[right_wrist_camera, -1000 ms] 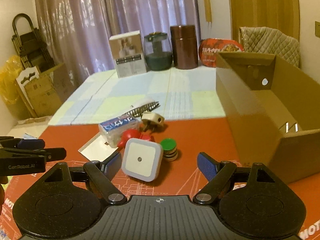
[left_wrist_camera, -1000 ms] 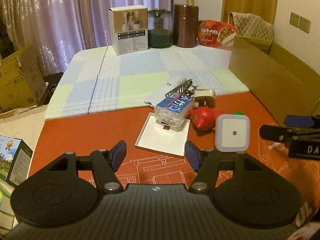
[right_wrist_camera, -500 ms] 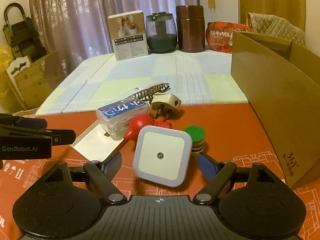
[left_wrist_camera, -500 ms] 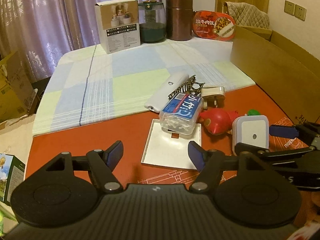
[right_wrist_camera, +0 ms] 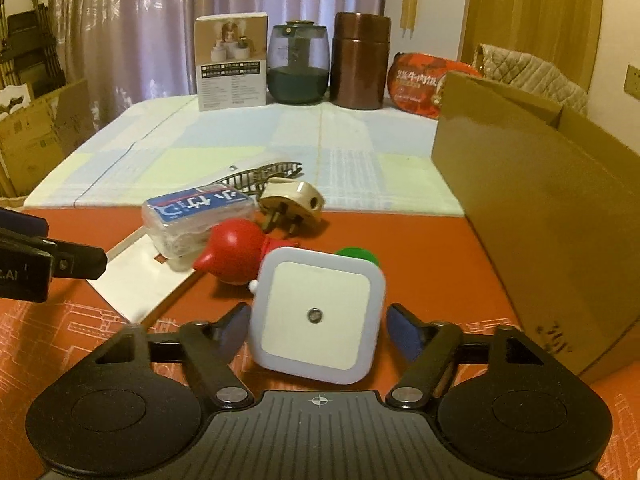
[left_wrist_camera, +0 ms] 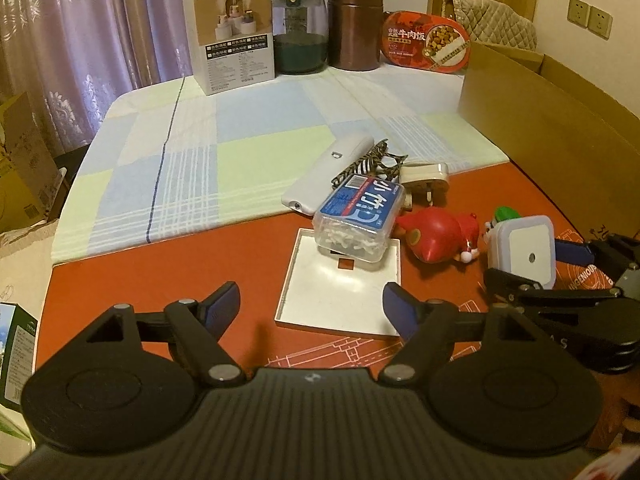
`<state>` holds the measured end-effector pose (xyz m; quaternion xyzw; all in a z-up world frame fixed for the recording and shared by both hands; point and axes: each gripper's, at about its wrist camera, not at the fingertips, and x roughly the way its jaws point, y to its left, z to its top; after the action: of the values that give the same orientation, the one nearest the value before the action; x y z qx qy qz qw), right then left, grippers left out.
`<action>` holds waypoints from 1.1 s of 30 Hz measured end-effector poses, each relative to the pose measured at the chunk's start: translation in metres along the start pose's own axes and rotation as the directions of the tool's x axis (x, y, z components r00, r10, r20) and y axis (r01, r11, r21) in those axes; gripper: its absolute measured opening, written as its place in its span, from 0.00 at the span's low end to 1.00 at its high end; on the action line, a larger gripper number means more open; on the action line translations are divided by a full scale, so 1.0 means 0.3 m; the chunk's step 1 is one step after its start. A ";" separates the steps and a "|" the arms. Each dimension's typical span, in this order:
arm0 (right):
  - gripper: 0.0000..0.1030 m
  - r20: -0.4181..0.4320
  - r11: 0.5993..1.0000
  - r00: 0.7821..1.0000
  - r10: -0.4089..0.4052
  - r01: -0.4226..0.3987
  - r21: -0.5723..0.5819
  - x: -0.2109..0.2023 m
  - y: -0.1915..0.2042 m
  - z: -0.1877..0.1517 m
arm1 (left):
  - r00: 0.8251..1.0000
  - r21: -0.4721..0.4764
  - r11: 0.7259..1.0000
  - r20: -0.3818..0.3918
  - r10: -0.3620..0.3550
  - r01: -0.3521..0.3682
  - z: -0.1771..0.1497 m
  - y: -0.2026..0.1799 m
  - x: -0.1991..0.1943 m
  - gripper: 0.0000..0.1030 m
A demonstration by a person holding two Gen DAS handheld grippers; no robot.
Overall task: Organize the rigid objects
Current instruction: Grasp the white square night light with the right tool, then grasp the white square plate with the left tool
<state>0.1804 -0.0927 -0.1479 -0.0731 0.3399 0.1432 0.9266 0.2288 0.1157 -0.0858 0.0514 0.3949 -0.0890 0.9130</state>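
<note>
Closing jaws of the right gripper (right_wrist_camera: 316, 330) flank the square night light (right_wrist_camera: 320, 316), not yet pinching; left gripper (left_wrist_camera: 312, 306) wide, empty.

White square night light (right_wrist_camera: 316, 316) upright on red mat (right_wrist_camera: 400, 240) (sensor dot centred), beside red toy (right_wrist_camera: 236, 250).

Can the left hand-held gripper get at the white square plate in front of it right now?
Probably yes. The left hand-held gripper is open, and the near edge of the white square plate lies bare between its fingers; only the clear plastic box sits on its far edge.
</note>
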 end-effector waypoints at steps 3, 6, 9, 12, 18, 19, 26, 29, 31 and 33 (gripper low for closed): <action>0.63 -0.001 1.000 1.000 0.013 -0.013 0.010 -0.003 -0.009 -0.002 | 1.000 -0.003 1.000 -0.005 -0.010 0.010 -0.008 0.001 0.006 0.73; 0.62 -0.004 0.999 0.999 0.034 -0.034 0.025 -0.011 -0.018 -0.002 | 1.000 0.005 1.000 -0.015 -0.027 0.027 -0.016 0.001 0.019 0.73; 0.62 -0.002 0.998 0.999 0.053 -0.053 0.034 -0.021 -0.029 0.001 | 0.999 0.044 0.998 -0.025 -0.042 0.043 -0.023 -0.014 0.041 0.75; 0.62 -0.003 0.997 0.998 0.062 -0.062 0.054 -0.031 -0.042 0.004 | 0.998 0.104 0.993 -0.030 -0.053 0.056 -0.026 -0.034 0.071 0.77; 0.62 0.002 0.995 0.997 0.078 -0.078 0.069 -0.048 -0.049 0.009 | 0.996 0.111 0.990 -0.048 -0.081 0.086 -0.007 -0.050 0.152 0.94; 0.62 0.002 0.994 0.997 0.077 -0.077 0.072 -0.048 -0.051 0.009 | 0.995 0.107 0.991 -0.057 -0.078 0.084 -0.006 -0.050 0.164 0.94; 0.62 -0.005 0.993 0.997 0.075 -0.075 0.096 -0.036 -0.069 0.010 | 0.996 0.053 0.996 -0.067 -0.062 0.065 -0.013 -0.041 0.214 0.92; 0.62 -0.007 0.992 0.997 0.081 -0.080 0.099 -0.036 -0.071 0.009 | 0.996 0.022 0.998 -0.063 -0.055 0.056 -0.007 -0.046 0.206 0.82; 0.62 -0.007 0.991 0.996 0.084 -0.083 0.100 -0.041 -0.074 0.010 | 0.996 0.004 0.999 -0.077 -0.048 0.049 -0.008 -0.057 0.194 0.81; 0.62 -0.005 0.991 0.996 0.088 -0.088 0.096 -0.052 -0.079 0.011 | 0.995 -0.016 0.999 -0.091 -0.036 0.035 -0.024 -0.073 0.173 0.81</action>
<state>0.1787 -0.1177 -0.1343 -0.0141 0.3537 0.1670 0.9202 0.2541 0.0893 -0.1290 0.0418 0.4375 -0.1000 0.8927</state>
